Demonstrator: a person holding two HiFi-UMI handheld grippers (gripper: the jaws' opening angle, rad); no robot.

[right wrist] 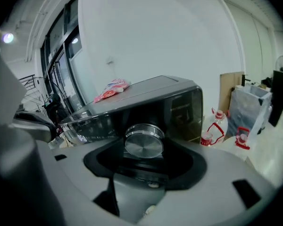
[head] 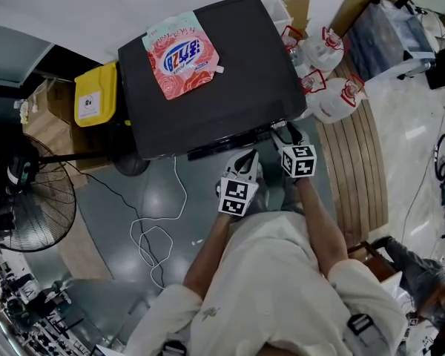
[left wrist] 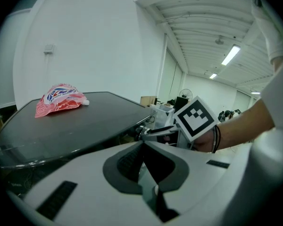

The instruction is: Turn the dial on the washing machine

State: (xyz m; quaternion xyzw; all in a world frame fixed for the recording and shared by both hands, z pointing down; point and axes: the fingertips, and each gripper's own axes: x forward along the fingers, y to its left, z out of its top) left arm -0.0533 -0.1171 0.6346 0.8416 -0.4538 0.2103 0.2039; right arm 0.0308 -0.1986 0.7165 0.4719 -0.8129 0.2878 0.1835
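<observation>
Right jaws: they stood fairly wide and flanked the silver dial (right wrist: 144,144). The pads seemed to press on its rim, though the contact itself was hard to see.
Left jaws: they were together, tip against tip, with nothing between them.
Right gripper (head: 280,130): it pointed forward and somewhat down, with its tips at the front edge of the washing machine (head: 237,73).
Left gripper (left wrist: 142,145): it was angled down in the same way, hung just beside the right one and stopped short of the machine front.
Arms: both forearms reached forward from the body. The right forearm (head: 319,221) was the more extended, and the left forearm (head: 211,247) was bent in closer.
Dial's place: it was on the machine's front panel, under the lid edge and toward the right corner.
Machine top: it was dark and flat, and a pink-and-red detergent pouch (head: 181,54) lay near its far left corner.
Floor: it was glossy grey (head: 119,273), and a white cable (head: 152,236) looped across it in front of the machine.
Left of the machine: a yellow bin (head: 96,95) stood there, with a standing fan (head: 30,199) farther out.
Right of the machine: white jugs with red labels (head: 330,87) sat on a slatted wooden board (head: 360,162).
</observation>
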